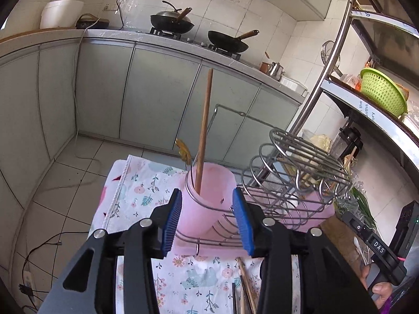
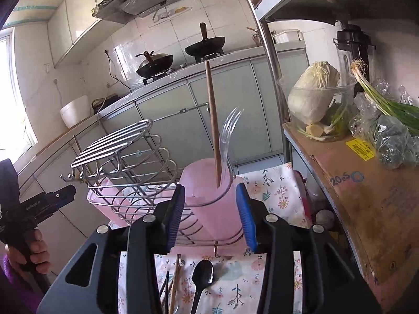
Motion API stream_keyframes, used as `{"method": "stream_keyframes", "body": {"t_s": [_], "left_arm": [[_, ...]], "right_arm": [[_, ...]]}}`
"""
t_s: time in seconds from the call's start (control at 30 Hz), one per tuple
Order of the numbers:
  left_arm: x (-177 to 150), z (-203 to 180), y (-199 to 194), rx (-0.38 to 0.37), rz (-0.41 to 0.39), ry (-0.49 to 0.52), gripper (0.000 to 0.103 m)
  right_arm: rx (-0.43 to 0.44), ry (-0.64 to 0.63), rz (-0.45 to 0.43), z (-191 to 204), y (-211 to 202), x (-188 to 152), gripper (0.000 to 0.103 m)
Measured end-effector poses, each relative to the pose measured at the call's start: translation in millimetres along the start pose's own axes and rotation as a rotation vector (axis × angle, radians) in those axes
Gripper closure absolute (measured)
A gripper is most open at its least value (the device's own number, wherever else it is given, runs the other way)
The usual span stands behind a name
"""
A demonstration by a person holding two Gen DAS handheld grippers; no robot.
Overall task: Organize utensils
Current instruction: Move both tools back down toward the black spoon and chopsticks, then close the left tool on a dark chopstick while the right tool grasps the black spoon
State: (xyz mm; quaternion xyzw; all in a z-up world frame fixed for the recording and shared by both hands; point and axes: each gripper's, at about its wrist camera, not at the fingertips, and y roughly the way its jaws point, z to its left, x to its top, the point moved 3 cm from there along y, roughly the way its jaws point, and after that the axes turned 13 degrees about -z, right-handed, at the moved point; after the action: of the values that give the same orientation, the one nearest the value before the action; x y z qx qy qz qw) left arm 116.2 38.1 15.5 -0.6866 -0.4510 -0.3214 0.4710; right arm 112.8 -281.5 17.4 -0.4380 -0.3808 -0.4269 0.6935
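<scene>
A wooden chopstick stands tilted in the pink cup, which sits in the end ring of the wire rack on the floral cloth; a clear plastic fork leans in the same cup beside it; a black spoon and more chopsticks lie loose on the cloth just in front of the rack. The left gripper and right gripper each hover near the cup with jaws spread wide and holding nothing; the blue pads flank the cup without visibly touching it.
</scene>
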Motion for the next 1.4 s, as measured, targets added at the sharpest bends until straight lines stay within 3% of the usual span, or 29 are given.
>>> {"method": "stream_keyframes", "body": {"t_s": [0.17, 0.43, 0.57, 0.67, 0.8, 1.1, 1.23, 1.4], "left_arm": [[-30, -9, -1, -0.046, 0.086, 0.015, 0.064], [-97, -29, 12, -0.109, 0.303, 0.062, 0.064], [-132, -34, 24, -0.121, 0.44, 0.057, 0.07], [-149, -37, 35, -0.126, 0.528, 0.043, 0.082], [-161, -40, 56, -0.11, 0.61, 0.024, 0.083], [-183, -59, 94, -0.049, 0.72, 0.083, 0.091], [-182, -61, 98, -0.033, 0.709, 0.076, 0.098], [-168, -46, 89, -0.017, 0.643, 0.049, 0.099]], "right_arm": [[0.02, 0.02, 0.1, 1, -7, -32, 0.062], [0.025, 0.08, 0.263, -9, -10, -82, 0.062], [0.034, 0.075, 0.315, -10, -12, -97, 0.062], [0.036, 0.086, 0.35, -13, -11, -107, 0.062], [0.05, 0.106, 0.386, -16, -9, -117, 0.062], [0.066, 0.107, 0.421, -18, -6, -125, 0.062], [0.081, 0.12, 0.449, -15, -1, -129, 0.062], [0.118, 0.172, 0.519, -10, 12, -136, 0.065]]}}
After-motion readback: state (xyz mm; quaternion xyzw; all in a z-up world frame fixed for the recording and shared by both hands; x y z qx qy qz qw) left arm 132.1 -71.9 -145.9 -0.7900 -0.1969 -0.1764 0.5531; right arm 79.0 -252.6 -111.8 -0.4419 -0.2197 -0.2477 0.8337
